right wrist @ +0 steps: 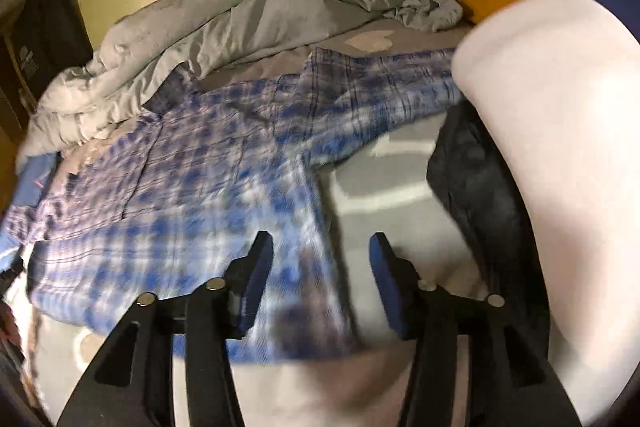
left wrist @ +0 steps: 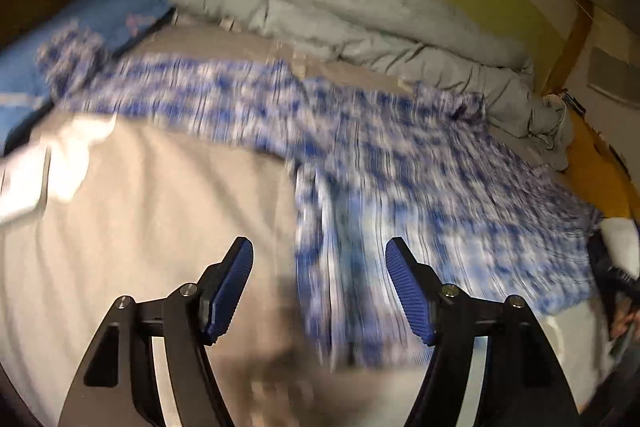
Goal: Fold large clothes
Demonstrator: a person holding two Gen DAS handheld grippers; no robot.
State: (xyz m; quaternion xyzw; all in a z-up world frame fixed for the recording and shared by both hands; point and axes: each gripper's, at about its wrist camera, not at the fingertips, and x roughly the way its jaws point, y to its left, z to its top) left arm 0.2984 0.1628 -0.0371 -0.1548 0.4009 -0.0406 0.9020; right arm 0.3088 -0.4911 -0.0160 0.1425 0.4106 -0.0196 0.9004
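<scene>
The plaid shirt (left wrist: 400,163) lies flat on the bed (left wrist: 160,195), its hem just ahead of both released jaws, left gripper (left wrist: 319,287) and right gripper (right wrist: 320,283), body running away from them.

- A blue-and-white plaid shirt (right wrist: 192,195) lies spread flat on the bed, filling the middle and left of the right wrist view.
- One sleeve runs out toward the upper right of that frame.
- In the left wrist view the shirt (left wrist: 400,187) crosses from upper left to lower right (heavily blurred), its lower edge at bottom centre.
- A chest pocket shows left of centre in the right wrist view.
</scene>
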